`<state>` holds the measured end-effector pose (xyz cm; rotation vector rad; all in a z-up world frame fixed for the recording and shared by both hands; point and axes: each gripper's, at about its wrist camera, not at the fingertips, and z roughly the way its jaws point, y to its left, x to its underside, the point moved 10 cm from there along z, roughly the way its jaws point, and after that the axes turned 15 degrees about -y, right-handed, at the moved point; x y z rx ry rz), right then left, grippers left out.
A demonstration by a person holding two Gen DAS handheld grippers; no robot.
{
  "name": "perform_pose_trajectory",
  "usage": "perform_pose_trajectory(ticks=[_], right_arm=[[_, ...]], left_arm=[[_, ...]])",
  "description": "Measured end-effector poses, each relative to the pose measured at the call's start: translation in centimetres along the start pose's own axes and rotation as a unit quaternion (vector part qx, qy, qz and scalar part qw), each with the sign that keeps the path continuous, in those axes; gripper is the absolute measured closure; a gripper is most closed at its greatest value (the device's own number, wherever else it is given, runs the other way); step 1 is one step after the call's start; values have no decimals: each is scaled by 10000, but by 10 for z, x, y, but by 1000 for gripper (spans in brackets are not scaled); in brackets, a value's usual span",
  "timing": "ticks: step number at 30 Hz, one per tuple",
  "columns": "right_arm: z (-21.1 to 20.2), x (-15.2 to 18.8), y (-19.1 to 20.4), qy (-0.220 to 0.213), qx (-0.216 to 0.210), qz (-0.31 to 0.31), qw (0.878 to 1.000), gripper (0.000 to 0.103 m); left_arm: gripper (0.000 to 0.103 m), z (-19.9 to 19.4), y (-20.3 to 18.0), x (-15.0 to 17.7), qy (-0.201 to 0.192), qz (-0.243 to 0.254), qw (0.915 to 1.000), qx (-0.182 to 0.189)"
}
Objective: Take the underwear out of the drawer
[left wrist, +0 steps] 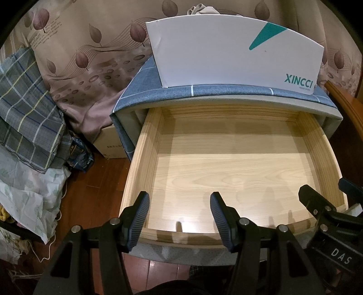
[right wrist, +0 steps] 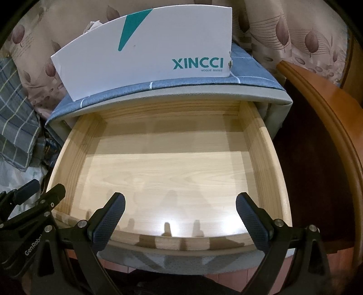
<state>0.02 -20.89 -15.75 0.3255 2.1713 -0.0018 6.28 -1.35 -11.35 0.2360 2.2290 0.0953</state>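
- Pulled-out pale wooden drawer (left wrist: 145, 145), bare floor lit in both views, no underwear visible inside.
- White cardboard shoe box with teal "XINCCI" lettering (left wrist: 226, 50) standing on the blue fabric-covered cabinet top (left wrist: 140, 86); crumpled beige cloth (left wrist: 199, 9) peeking behind the box, possibly underwear, cannot tell.
- Left gripper (left wrist: 180, 211) and right gripper (right wrist: 180, 211) hovering at the drawer's front edge, jaws apart, holding nothing.

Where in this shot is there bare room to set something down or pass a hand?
The drawer floor is bare between all four wooden walls. The cabinet top is mostly taken by the white shoebox. The floor left of the cabinet is crowded with bedding.
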Motion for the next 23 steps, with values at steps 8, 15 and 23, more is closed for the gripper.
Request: perform_pose_trajectory(ticks=[8, 15, 23], right_arm=[[0, 1, 0, 18, -10, 6, 10000, 6], [0, 0, 0, 17, 0, 1, 10000, 6], [2, 2, 0, 31, -27, -36, 10000, 6]], left_arm=[[46, 0, 0, 0, -2, 6, 10000, -7], [46, -2, -2, -1, -42, 79, 10000, 21], [46, -4, -3, -2, -96, 123, 9999, 35]])
